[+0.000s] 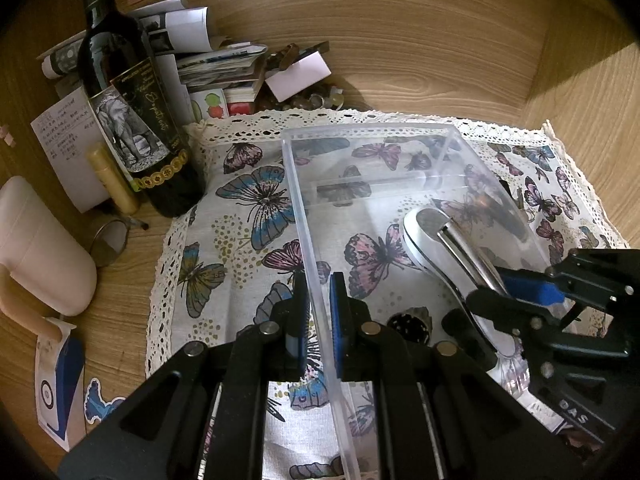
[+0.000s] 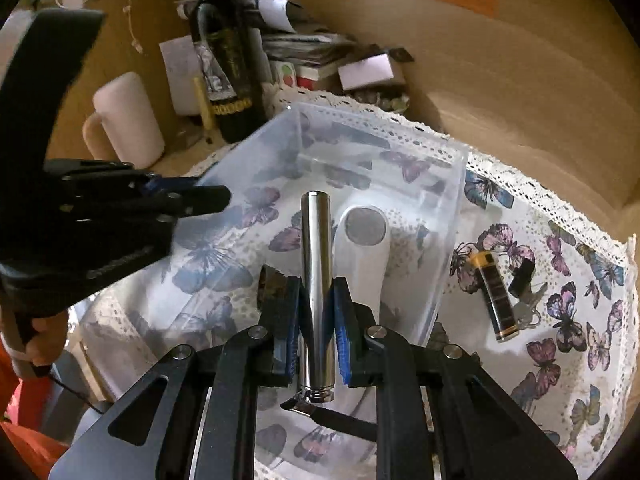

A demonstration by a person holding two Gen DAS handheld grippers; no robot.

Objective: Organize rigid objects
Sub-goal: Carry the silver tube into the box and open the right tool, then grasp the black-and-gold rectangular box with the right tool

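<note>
**Clear bin held at its wall, steel cylinder above it**

A wood-grain tabletop [image 1: 400, 60] runs into a wooden corner, spread with a white lace-edged butterfly-print cloth [image 1: 248, 216]. On the cloth stands a clear rectangular plastic bin [image 1: 384, 184]. The left hand-held gripper [image 1: 319, 320] is clamped on its near side wall; the right hand-held gripper [image 2: 317, 316] clasps a polished steel cylinder [image 2: 316, 264] over the bin. A white and chrome handled tool [image 1: 436, 240] lies inside, its lower end hidden by the gripper. A dark green wine bottle [image 1: 132, 120] stands beside the cloth, neck cut off. A small black and gold tube [image 2: 496, 300] lies outside the bin on the cloth.
</note>
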